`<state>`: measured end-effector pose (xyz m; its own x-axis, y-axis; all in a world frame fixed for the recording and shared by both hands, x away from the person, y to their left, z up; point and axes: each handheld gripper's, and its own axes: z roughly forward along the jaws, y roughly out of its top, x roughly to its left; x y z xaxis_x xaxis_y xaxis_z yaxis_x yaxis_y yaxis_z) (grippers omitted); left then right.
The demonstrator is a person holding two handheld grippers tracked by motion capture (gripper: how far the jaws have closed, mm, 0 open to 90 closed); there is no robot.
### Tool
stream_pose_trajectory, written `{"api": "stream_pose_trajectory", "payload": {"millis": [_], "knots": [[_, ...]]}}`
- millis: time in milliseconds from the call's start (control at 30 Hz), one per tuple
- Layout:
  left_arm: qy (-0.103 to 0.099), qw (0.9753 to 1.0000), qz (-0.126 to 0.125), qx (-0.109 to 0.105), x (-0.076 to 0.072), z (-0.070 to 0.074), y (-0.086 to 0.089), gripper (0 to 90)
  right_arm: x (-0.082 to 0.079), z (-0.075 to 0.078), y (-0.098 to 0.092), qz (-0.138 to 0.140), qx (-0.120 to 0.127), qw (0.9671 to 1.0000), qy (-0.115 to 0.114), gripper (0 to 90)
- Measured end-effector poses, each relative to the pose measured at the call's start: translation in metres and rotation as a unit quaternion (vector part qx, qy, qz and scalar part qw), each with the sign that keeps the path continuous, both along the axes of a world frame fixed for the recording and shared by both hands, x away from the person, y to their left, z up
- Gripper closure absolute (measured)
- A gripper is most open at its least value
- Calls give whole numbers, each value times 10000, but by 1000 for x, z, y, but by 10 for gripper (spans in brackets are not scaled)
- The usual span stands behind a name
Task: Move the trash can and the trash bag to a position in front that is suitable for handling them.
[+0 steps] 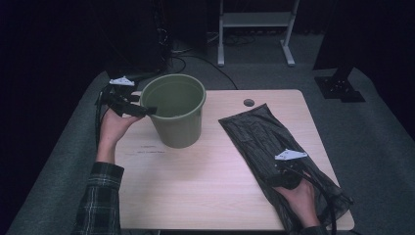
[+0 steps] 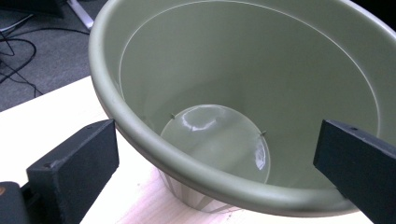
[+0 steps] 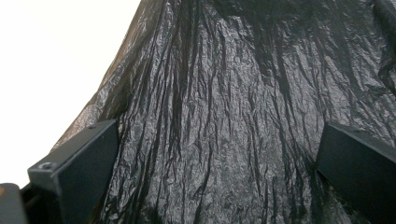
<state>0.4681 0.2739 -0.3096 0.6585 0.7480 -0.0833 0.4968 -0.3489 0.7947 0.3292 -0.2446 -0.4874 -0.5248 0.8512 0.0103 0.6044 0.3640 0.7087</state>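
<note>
Both tools gape: left tool (image 1: 147, 108) straddles the round olive-green plastic bucket's (image 1: 178, 128) rim, right tool (image 1: 283, 177) over the crinkled black plastic bag (image 1: 259, 132); pinch one layer only

You've got a green plastic bucket (image 1: 177, 113) standing upright toward the back left of the bench (image 1: 205, 191), mouth open and nothing inside (you can see its shiny round bottom). Off to its right, well apart, a black bin bag (image 1: 259, 142) lies flat and crinkly, stretched diagonally toward the bench's near right corner.
</note>
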Motion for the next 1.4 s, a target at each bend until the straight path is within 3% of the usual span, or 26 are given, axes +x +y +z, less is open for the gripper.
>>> {"api": "stream_pose_trajectory", "payload": {"millis": [233, 500, 700, 1033, 1400], "knots": [[89, 9999, -14, -75, 4, -4, -4, 0, 0, 0, 0, -8, 5, 10000, 2, 0], [153, 9997, -213, 22, 3, -9, -18, 0, 0, 0, 0, -4, 0, 10000, -1, 0], [201, 9990, -382, -62, -2, -11, -24, 0, 0, 0, 0, -4, 1, 10000, -2, 0], [167, 9969, -719, -264, -22, -15, -35, 0, 0, 0, 0, -23, 2, 10000, -5, 0], [146, 9954, -901, -291, -46, -17, -50, 0, 0, 0, 0, -32, 4, 10000, -3, 0]]}}
